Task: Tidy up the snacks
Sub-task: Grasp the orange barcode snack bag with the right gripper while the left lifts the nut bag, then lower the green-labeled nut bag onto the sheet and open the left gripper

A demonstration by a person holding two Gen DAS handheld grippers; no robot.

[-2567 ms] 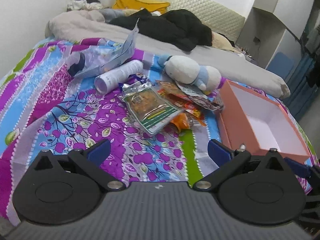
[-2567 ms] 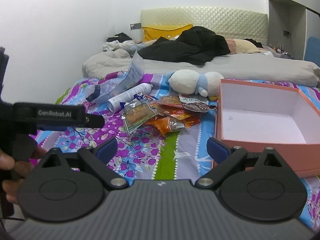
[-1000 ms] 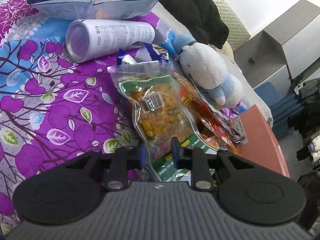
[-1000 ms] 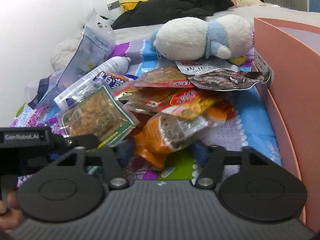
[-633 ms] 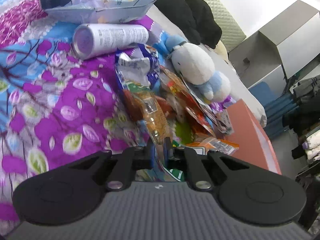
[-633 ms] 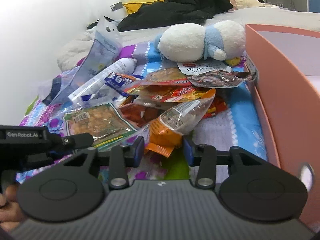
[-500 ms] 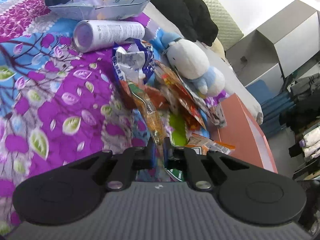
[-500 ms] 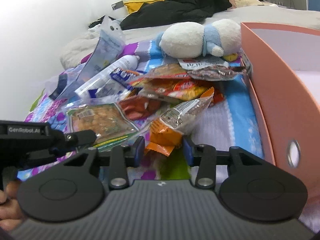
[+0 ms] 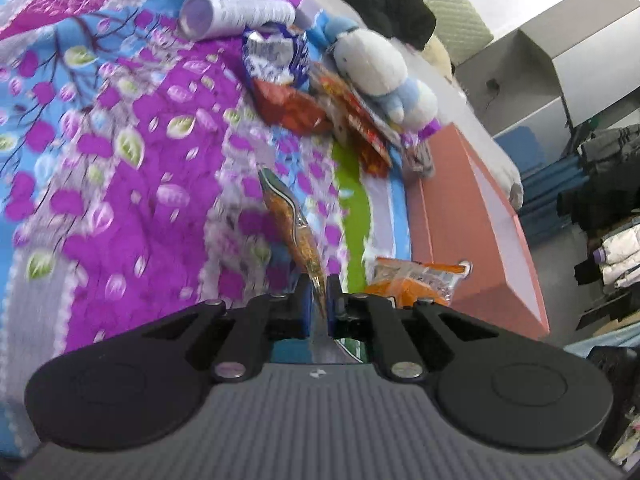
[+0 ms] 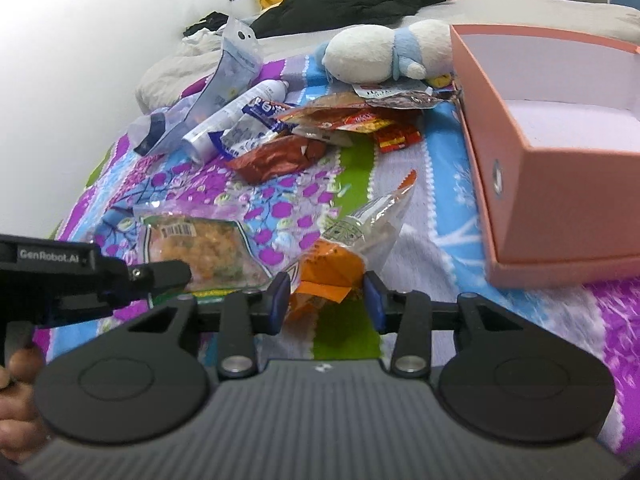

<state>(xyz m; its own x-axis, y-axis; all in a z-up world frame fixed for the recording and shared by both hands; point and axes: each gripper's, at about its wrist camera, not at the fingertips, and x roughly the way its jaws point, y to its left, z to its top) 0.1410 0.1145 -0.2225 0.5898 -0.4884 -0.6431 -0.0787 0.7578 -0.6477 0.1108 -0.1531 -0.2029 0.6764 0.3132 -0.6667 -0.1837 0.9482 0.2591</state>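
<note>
A purple-and-blue floral bedspread (image 10: 280, 196) covers the bed, with an open salmon-pink cardboard box (image 10: 532, 184) at three o'clock. Since a second ago both packets have left the snack pile (image 10: 344, 120) and now hang clear of the cloth. The left gripper (image 9: 316, 304), jaws pressed nearly together, pinches the clear packet of golden fried snacks (image 9: 294, 228) by its edge. The right gripper (image 10: 325, 295) clamps the orange-and-clear snack pouch (image 10: 344, 252) between half-spread jaws. Only the right wrist view shows the fried-snack packet's flat face and barcode, the box's white inside, and "GenRobot.AI" printed on the left gripper's arm. Only the left view shows grey cabinets (image 9: 560, 52) at one o'clock. A white plush toy (image 10: 380, 56) lies beyond the pile.
</note>
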